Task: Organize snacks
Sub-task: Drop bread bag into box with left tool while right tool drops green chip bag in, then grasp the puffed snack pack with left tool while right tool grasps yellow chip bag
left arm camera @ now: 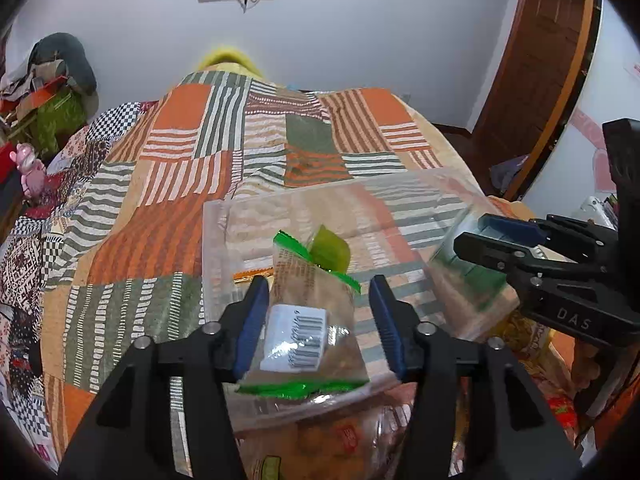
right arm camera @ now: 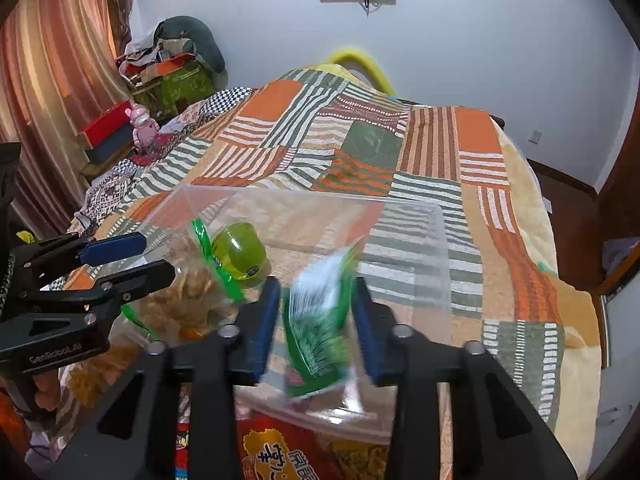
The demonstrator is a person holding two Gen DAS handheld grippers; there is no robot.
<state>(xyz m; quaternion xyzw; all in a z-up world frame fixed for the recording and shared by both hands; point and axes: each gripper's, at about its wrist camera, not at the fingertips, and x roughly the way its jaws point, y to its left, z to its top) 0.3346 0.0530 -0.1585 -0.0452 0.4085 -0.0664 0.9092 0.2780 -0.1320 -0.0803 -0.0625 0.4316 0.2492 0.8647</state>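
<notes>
A clear plastic bin sits on the bed. In it lie a clear snack bag with green seams and a barcode label and a green jelly cup. My left gripper is open over the snack bag, not touching it. My right gripper is open above the bin. A green and white packet is blurred between its fingers, apparently falling free.
A patchwork bedspread covers the bed. More snack bags lie in front of the bin. Boxes and a pink toy crowd the left side. A wooden door stands at the right.
</notes>
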